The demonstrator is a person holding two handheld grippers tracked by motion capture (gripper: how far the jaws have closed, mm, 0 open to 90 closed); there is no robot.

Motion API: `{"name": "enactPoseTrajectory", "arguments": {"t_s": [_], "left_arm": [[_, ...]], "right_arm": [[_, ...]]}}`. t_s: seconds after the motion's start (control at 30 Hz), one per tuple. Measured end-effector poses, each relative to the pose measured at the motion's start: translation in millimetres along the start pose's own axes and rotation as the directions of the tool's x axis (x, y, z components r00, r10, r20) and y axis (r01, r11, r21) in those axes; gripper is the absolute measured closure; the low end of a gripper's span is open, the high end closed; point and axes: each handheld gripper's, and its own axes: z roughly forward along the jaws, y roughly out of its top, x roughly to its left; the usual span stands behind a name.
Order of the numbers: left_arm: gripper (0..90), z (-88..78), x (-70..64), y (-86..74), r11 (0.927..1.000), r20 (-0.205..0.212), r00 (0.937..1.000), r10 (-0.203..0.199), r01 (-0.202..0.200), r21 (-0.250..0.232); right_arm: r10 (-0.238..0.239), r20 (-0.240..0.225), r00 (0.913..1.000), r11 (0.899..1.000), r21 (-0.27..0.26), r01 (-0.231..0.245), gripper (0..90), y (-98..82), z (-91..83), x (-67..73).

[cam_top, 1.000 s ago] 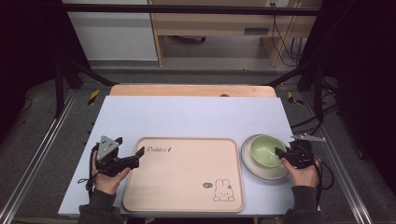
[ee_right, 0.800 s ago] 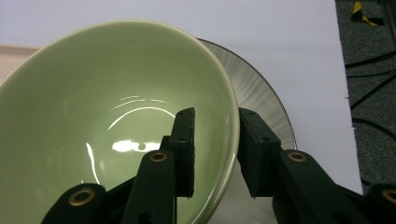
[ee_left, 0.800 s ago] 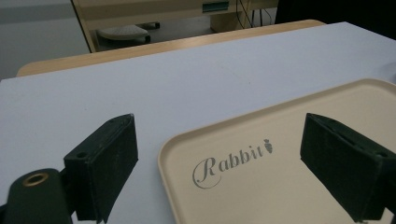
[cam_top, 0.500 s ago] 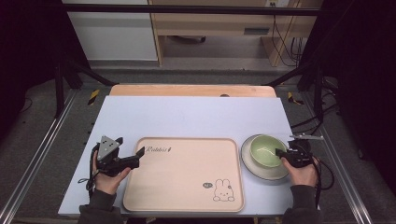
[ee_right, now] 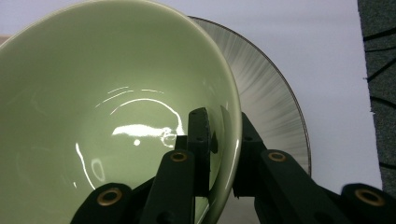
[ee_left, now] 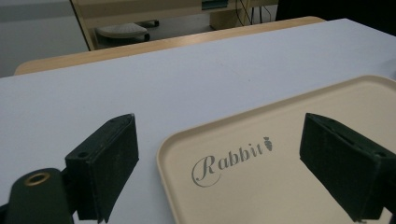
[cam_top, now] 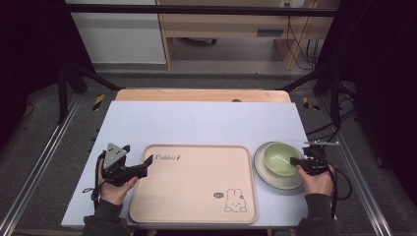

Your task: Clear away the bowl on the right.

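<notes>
Two jaws of my right gripper (ee_right: 219, 140) have just been closing, and now they pinch the near wall of the green bowl (cam_top: 280, 158), one jaw inside and one outside the rim. The bowl sits on the grey plate (cam_top: 261, 173), just right of the beige tray (cam_top: 196, 196) on the table (cam_top: 206, 123). My left gripper (cam_top: 147, 161) hovers with jaws wide apart and nothing between them, over the tray's near left corner by the Rabbit lettering (ee_left: 231, 161). To do this lift well, I judge I should raise the bowl straight up so the plate stays put, keep the wrist level because a one-sided rim grip lets the bowl tip, then carry it low toward the tray
</notes>
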Motion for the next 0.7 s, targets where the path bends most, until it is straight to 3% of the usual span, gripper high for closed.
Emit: {"name": "enactPoseTrajectory", "arguments": {"t_s": [0.7], "left_arm": [[11.6, 0.5, -0.4, 0.1, 1.0000, 0.002, 1.0000, 0.003, -0.003, 0.004]], "right_arm": [[0.062, -0.018, 0.9979, 0.998, 0.021, -0.062, 82.9, 3.0, 2.2, -2.2]]}}
